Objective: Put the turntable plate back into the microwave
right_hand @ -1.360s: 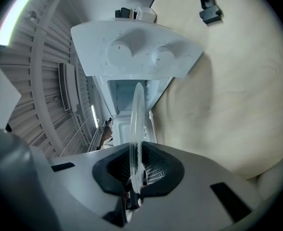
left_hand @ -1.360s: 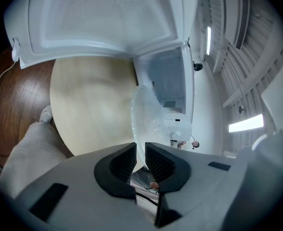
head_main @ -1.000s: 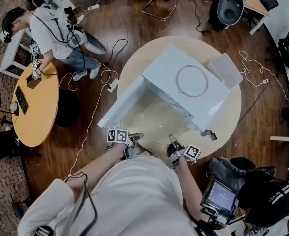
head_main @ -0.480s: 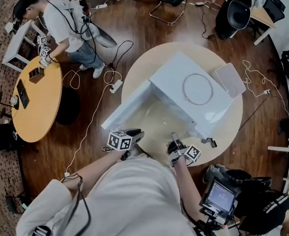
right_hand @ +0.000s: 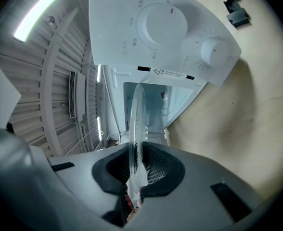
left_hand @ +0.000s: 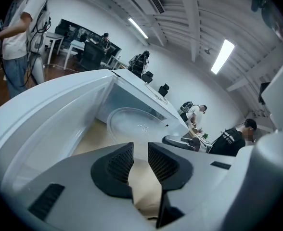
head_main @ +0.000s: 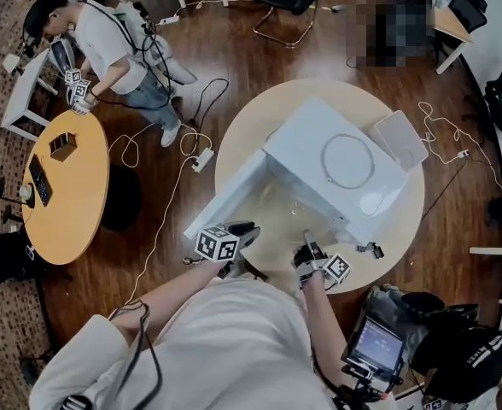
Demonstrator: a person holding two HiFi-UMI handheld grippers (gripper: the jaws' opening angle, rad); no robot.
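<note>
Right gripper (right_hand: 136, 159): jaws clamped on rim of clear round glass turntable plate (right_hand: 135, 114), just before cavity of open white microwave (right_hand: 165, 37). Left gripper (left_hand: 140, 160): jaws slightly parted, empty. Risk: single-rim pinch on smooth glass; plate may slip, sag, or strike cavity frame.

The head view looks steeply down from above on the round table (head_main: 238, 135) and the microwave (head_main: 336, 165). The left gripper view faces close along the open door (left_hand: 45, 114) into the cavity (left_hand: 127, 97). The right gripper view, equally near, faces that same cavity and the control panel (right_hand: 165, 32).
</note>
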